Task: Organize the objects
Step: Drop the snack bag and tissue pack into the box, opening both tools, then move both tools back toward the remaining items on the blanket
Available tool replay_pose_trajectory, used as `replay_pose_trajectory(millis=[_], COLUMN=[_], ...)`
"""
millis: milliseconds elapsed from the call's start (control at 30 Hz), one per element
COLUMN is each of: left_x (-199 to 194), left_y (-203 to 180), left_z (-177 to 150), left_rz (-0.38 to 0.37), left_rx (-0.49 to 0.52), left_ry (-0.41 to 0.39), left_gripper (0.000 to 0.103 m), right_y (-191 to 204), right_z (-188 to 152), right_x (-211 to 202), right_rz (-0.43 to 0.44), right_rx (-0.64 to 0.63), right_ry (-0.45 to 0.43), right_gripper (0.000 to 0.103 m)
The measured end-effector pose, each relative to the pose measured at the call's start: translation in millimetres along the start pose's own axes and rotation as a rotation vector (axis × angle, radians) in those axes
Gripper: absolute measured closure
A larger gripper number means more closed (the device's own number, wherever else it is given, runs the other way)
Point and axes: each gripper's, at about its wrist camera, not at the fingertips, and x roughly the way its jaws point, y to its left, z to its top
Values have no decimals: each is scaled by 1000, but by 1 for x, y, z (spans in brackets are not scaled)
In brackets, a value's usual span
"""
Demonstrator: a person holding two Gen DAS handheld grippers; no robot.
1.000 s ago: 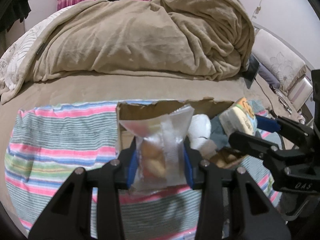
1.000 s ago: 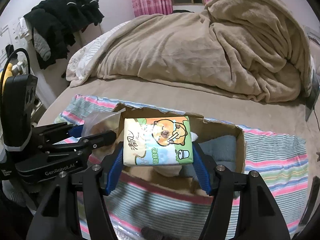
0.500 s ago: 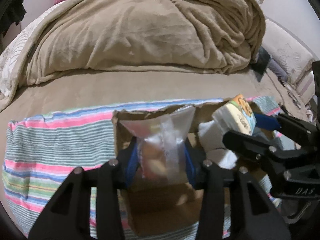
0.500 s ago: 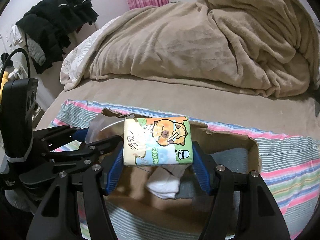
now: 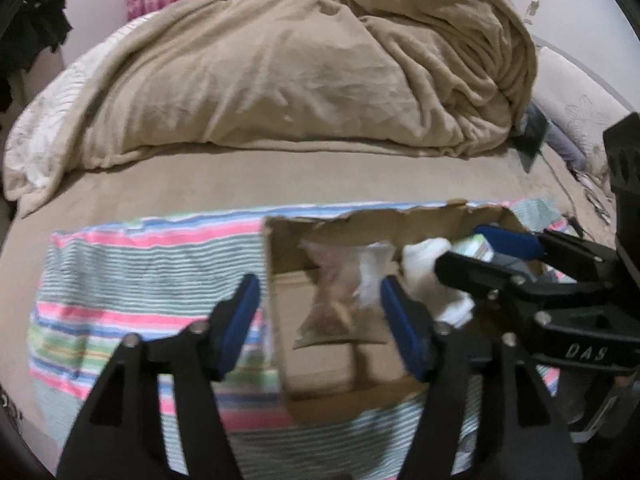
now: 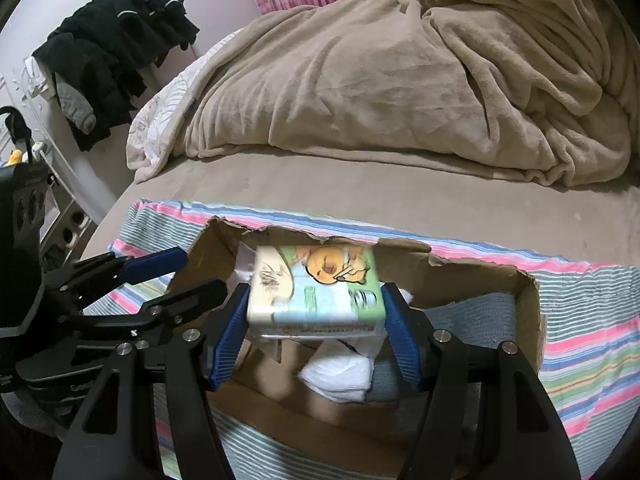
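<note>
An open cardboard box (image 5: pixel 280 264) (image 6: pixel 532 320) stands on a striped cloth on the bed. My left gripper (image 5: pixel 320 316) is open above the box's left part, and a clear plastic bag of snacks (image 5: pixel 340 292), blurred, is between its fingers without touching them, inside the box. My right gripper (image 6: pixel 316 320) is opened just wide of a tissue pack with a cartoon bear (image 6: pixel 316 284), blurred, over the box. White socks (image 6: pixel 340 372) and a blue-grey cloth (image 6: pixel 480 320) lie inside the box.
A rumpled beige blanket (image 5: pixel 300 80) fills the back of the bed. The striped cloth (image 5: pixel 140 280) lies under the box. Black clothes (image 6: pixel 116 52) hang at the left wall. A dark tablet (image 5: pixel 532 140) and a cable lie at the right of the bed.
My left gripper opened and the snack bag dropped into the box. My right gripper moved lower over the box and its jaws loosened from the tissue pack.
</note>
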Motion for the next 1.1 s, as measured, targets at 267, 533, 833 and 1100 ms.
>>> replay_pose_trajectory(millis=[267, 533, 833, 1100], left_x=[-44, -97, -159, -240], left_y=[27, 66, 70, 59], left_z=[7, 22, 20, 15], left_rz=[82, 125, 66, 83], left_rx=[19, -20, -67, -43], left_ry=[-84, -118, -63, -78], left_gripper=[32, 32, 30, 24], right_y=[11, 28, 45, 69], right_z=[-2, 12, 22, 24], right_x=[-27, -87, -155, -228], right_rz=[-7, -92, -194, -194], right_rx=[-2, -49, -50, -29], right_ry=[-29, -103, -88, -117], right_gripper=[29, 28, 28, 28])
